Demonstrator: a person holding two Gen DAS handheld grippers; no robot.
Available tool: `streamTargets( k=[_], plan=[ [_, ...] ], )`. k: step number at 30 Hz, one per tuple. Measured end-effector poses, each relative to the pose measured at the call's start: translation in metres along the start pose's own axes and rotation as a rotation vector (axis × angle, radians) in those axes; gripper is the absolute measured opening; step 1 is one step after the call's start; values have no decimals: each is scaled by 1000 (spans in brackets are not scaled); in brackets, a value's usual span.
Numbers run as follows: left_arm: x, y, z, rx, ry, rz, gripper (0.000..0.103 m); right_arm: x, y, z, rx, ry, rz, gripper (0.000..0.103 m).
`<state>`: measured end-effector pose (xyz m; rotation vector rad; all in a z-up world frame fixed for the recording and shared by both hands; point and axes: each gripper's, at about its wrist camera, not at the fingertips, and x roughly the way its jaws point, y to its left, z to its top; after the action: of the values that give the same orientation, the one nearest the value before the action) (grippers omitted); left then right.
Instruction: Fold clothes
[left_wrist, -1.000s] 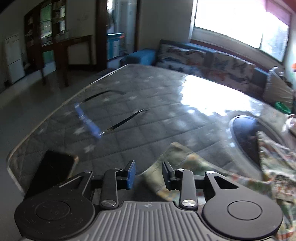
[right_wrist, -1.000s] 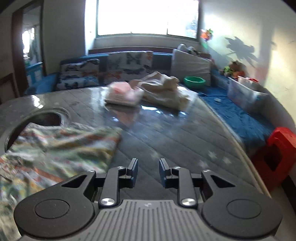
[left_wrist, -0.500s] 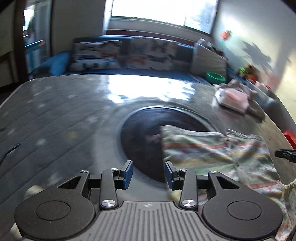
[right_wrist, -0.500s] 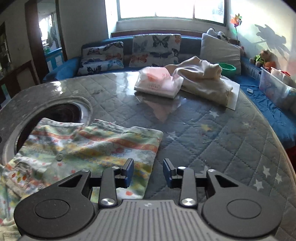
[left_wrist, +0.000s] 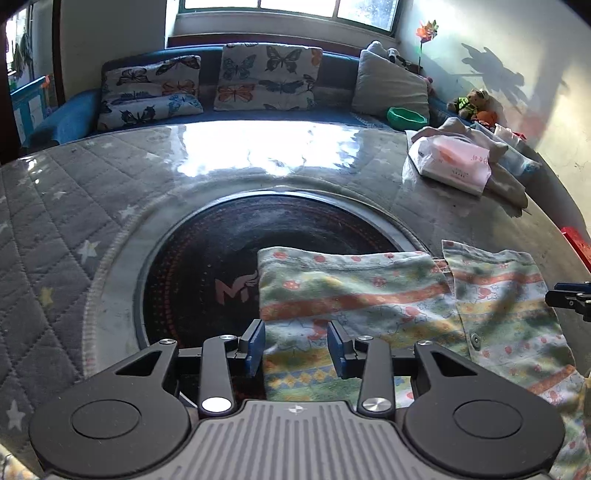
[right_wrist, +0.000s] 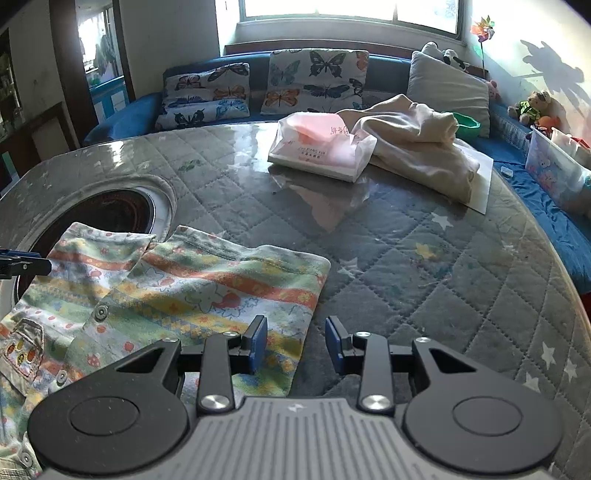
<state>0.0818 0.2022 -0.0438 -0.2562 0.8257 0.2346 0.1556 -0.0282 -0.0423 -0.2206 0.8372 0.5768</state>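
A small striped, patterned button shirt (left_wrist: 388, 299) lies spread on the quilted grey table; it also shows in the right wrist view (right_wrist: 192, 291). My left gripper (left_wrist: 295, 349) is open and empty, its jaws straddling the shirt's left edge over the dark round inset (left_wrist: 207, 258). My right gripper (right_wrist: 295, 345) is open and empty, just above the shirt's right edge. The tip of the right gripper shows at the right edge of the left wrist view (left_wrist: 569, 299), and the left gripper's tip at the left edge of the right wrist view (right_wrist: 22, 264).
A pink-and-white tissue pack (right_wrist: 321, 147) and a cream garment (right_wrist: 417, 147) lie at the table's far right. A blue sofa with butterfly cushions (right_wrist: 314, 81) stands behind. A clear storage box (right_wrist: 554, 166) sits on the sofa at right.
Both grippers have swung towards the shirt and come closer and lower over it. The left view has turned from the table's left part to the inset and shirt. Both stay open.
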Motion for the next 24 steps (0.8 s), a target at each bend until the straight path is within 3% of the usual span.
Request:
streamTargets(
  k=[3, 7, 12, 17, 22, 24],
  plan=[
    [4, -1, 0, 3, 6, -21, 34, 2, 0, 0, 0, 10, 7, 34],
    [8, -2, 0, 9, 7, -30, 11, 7, 0, 0, 3, 21, 11, 34],
    [9, 2, -1, 0, 2, -27, 1, 13, 2, 1, -6, 34, 5, 34],
    [4, 3, 0, 8, -21, -27, 3, 13, 4, 2, 0, 26, -10, 34],
    [7, 0, 6, 21, -28, -4, 30, 14, 2, 3, 2, 29, -10, 34],
    [12, 1, 8, 18, -16, 0, 30, 16, 2, 3, 1, 29, -6, 34]
  ],
)
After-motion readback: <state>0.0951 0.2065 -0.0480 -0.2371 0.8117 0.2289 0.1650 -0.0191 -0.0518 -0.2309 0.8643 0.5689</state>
